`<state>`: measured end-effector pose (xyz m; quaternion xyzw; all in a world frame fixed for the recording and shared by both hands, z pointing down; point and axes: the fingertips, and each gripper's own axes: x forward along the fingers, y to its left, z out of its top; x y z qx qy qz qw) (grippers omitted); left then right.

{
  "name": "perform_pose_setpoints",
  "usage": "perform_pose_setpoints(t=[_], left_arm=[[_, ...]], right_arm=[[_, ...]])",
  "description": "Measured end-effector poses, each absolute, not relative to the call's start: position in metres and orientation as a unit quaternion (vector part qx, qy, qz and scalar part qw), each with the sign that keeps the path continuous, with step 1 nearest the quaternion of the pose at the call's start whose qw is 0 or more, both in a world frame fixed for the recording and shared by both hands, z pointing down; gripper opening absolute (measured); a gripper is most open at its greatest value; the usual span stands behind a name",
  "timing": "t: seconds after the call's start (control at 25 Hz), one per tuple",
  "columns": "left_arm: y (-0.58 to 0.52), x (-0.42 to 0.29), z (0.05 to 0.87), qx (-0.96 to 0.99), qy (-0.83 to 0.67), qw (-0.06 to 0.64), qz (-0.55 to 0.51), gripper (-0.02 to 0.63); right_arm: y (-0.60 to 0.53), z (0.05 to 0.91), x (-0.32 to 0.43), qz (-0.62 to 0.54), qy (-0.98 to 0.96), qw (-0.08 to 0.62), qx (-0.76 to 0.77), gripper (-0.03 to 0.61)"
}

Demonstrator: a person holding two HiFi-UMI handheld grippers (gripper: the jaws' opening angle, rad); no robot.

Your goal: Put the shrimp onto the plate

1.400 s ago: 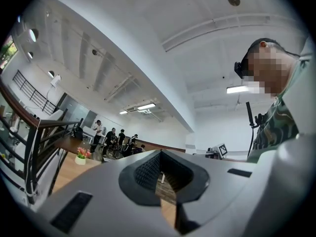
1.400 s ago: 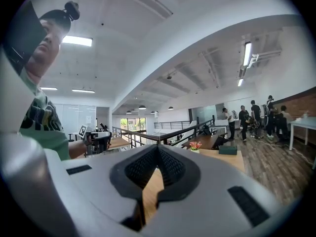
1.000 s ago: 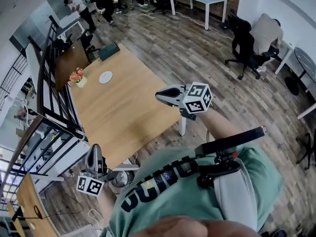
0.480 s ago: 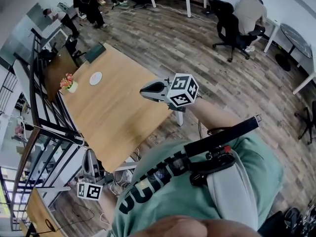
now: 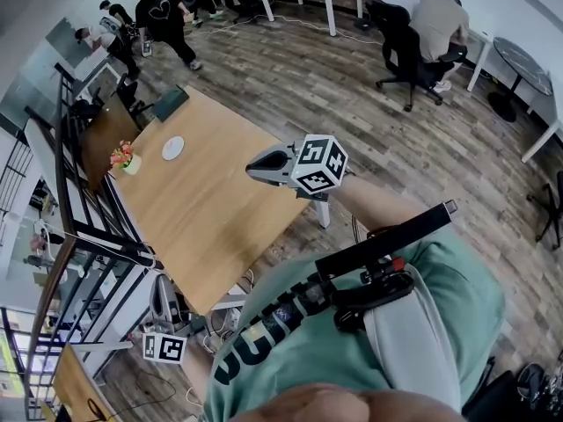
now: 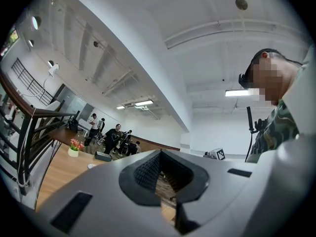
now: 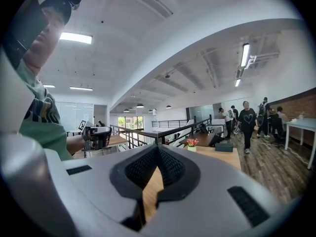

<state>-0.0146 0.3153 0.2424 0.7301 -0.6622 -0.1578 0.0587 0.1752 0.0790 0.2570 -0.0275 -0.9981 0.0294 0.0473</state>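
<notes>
The wooden table [image 5: 211,209] stretches ahead of me; my right gripper [image 5: 255,167] hangs over its near right edge, jaws pressed together on nothing; my left gripper [image 5: 162,288] sits low off its near corner, likewise closed and empty; the white plate [image 5: 173,148] lies at the far end, well apart from both, near the flower pot [image 5: 130,160]; I cannot make out the shrimp.

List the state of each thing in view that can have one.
Left hand-held gripper: shut, empty.
Right hand-held gripper: shut, empty.
Plate: empty, lying flat on the table.
Flower pot: upright, near the plate.
Shrimp: not in view.
</notes>
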Motion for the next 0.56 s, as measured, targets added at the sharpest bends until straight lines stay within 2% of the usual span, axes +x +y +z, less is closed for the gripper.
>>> perform_pose_setpoints(t=[0.56], left_arm=[[0.3111, -0.0181, 0.2419, 0.721, -0.671, 0.057, -0.161, 0.005]], right_arm=[[0.0726, 0.2544, 0.1662, 0.017, -0.997, 0.057, -0.042, 0.005]])
